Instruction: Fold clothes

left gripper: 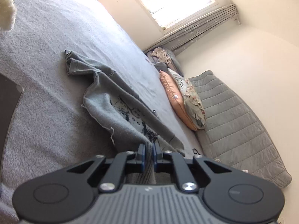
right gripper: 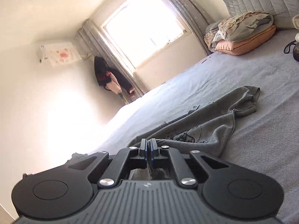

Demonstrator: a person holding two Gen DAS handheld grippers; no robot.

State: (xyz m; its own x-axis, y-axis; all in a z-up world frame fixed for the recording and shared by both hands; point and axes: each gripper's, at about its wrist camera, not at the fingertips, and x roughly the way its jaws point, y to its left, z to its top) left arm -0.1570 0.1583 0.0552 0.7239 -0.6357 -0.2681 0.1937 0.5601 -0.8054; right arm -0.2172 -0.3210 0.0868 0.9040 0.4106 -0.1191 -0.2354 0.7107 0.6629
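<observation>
The grey knitted sweater (left gripper: 104, 100) looks soft, matt and fuzzy with fraying hems, lying on a nubbly pale-grey fleece bedspread (left gripper: 46, 43). The matt black plastic left gripper (left gripper: 148, 148) carries shiny metal screws.

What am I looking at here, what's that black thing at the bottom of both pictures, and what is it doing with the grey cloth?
Each picture comes from a camera mounted on a hand-held gripper, one in each of a person's hands, looking forward along its jaws. The black shape is the gripper itself. In the left view, the left gripper is shut on an edge of a grey sweater. In the right view, the right gripper pinches another part of it. The sweater lies partly lifted on a grey bed cover, with pillows at the far end.
</observation>
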